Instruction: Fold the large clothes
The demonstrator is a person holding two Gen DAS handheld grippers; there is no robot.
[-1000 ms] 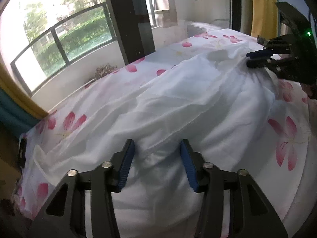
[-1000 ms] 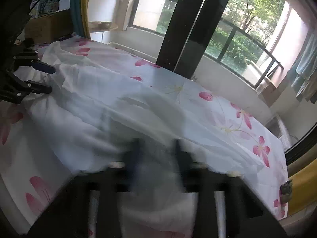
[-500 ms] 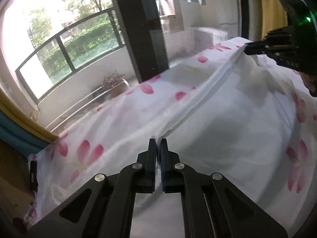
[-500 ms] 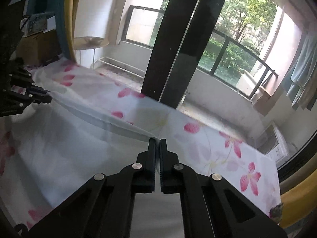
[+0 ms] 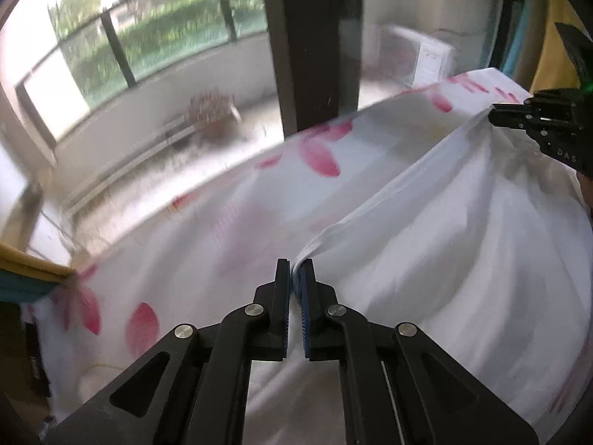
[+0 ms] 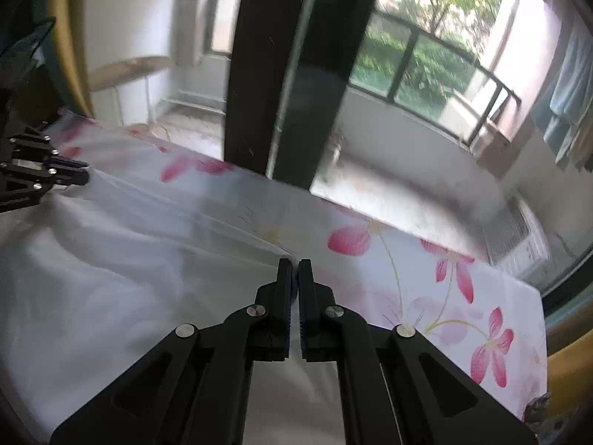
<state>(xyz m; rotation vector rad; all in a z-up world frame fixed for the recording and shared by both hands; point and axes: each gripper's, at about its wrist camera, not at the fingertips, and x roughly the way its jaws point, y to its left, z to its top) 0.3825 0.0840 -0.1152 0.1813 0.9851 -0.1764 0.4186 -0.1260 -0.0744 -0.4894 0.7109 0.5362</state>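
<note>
White garment [image 5: 463,259], thin and plain, hangs lifted above the flowered bedsheet [image 5: 207,244], its upper edge stretched in a line between the two grippers. Left gripper [image 5: 295,270] has its jaws pressed together on one end of that edge, cloth bunching out from between the blue pads. Right gripper [image 6: 294,269] is likewise clamped on the other end, jaws together with fabric pinched between them. Below the held edge the garment drapes in soft folds toward the sheet. Beyond the bedsheet stands a dark window frame [image 6: 267,74], with the balcony railing [image 6: 437,63] and greenery behind it.
</note>
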